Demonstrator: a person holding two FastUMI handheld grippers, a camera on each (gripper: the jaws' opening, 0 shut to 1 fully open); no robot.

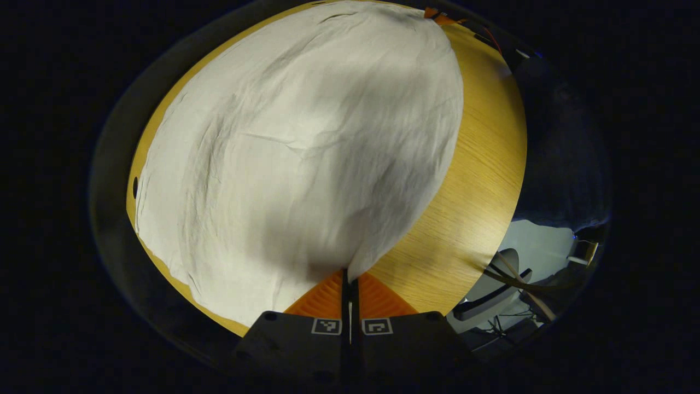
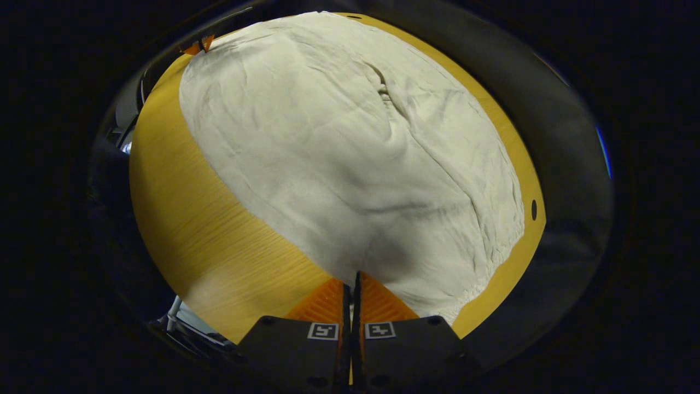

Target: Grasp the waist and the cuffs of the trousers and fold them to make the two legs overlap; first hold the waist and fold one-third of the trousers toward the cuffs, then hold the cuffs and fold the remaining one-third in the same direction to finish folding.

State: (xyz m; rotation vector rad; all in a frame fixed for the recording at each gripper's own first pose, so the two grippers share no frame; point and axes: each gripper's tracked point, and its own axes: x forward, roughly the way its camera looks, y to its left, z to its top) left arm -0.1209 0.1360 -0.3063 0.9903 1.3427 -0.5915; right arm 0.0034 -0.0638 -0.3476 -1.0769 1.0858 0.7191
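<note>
Left gripper view: left claw [image 1: 350,276] narrowed to a slit, both fingers [image 1: 322,298] pressed together on the near edge of the white trousers [image 1: 295,158]. Cloth rising straight ahead from the tips, spread wide and wrinkled over the wooden tabletop [image 1: 476,180], taking up most of the board ahead and to the left. Bare wood lying to the right of the claw and in a thin strip along the far left rim. Tip of the other gripper just visible at the far top end of the cloth. Office chair [image 1: 492,290] low on the right, beyond the tabletop edge.

Right gripper view: right claw [image 2: 353,279] likewise closed to a thin gap, pinching the near hem of the trousers [image 2: 355,153] between its fingers [image 2: 380,301]. Garment fanning out ahead and to the right, creased, with a deeper fold near its upper middle. Bare tabletop [image 2: 180,219] stretching to the left of the claw, a narrow band of it along the right rim. Other gripper's tip peeking at the top left corner of the cloth.

Which end is waist and which cuffs: cannot tell.
</note>
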